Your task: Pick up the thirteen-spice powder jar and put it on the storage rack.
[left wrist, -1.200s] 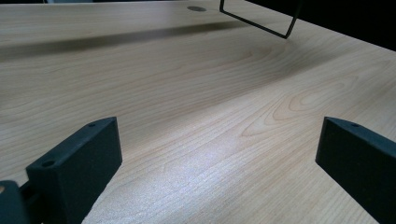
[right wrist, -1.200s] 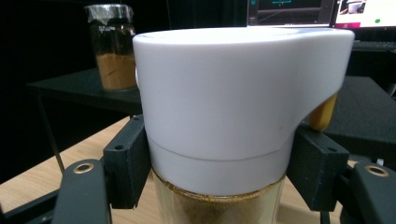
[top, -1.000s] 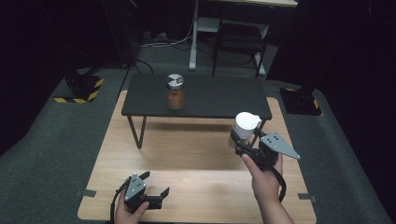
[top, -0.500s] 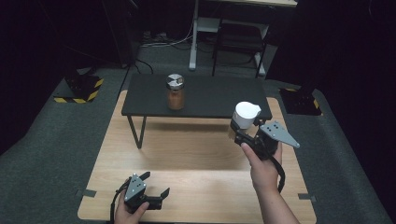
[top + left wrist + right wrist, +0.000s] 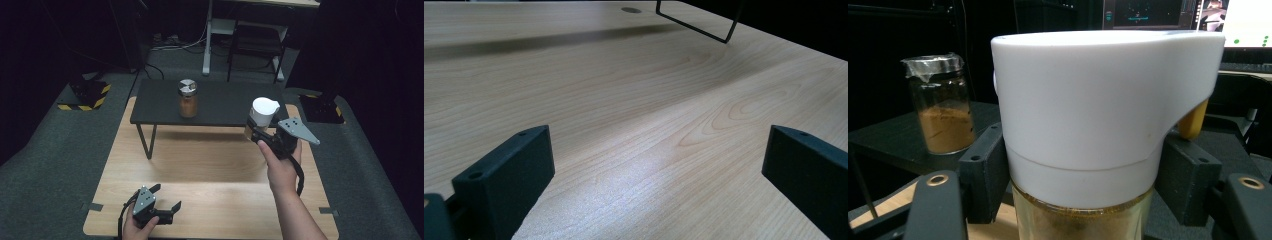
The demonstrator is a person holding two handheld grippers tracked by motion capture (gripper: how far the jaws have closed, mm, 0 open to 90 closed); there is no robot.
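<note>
Held aloft in the right gripper: a clear glass jar with a tall white plastic pouring lid and brownish spice inside, upright, just off the right front corner of the low black metal shelf standing on the light wooden desk. Jaws clamped on the glass body right under the lid, one on each side, as seen in the right gripper view; a grip that low under the lid probably serves to keep the jar level and stop it slipping. Lid on, spout side turned to the right in that view. Standing on the shelf, well apart: a second glass jar with a silver shaker top, holding orange-brown powder, likewise upright. Likely aim: setting the carried jar on the shelf near its companion. Resting low at the near left edge of the desk: the left gripper, jaws spread wide and holding nothing, bare wood between them; seemingly parked out of the way.
</note>
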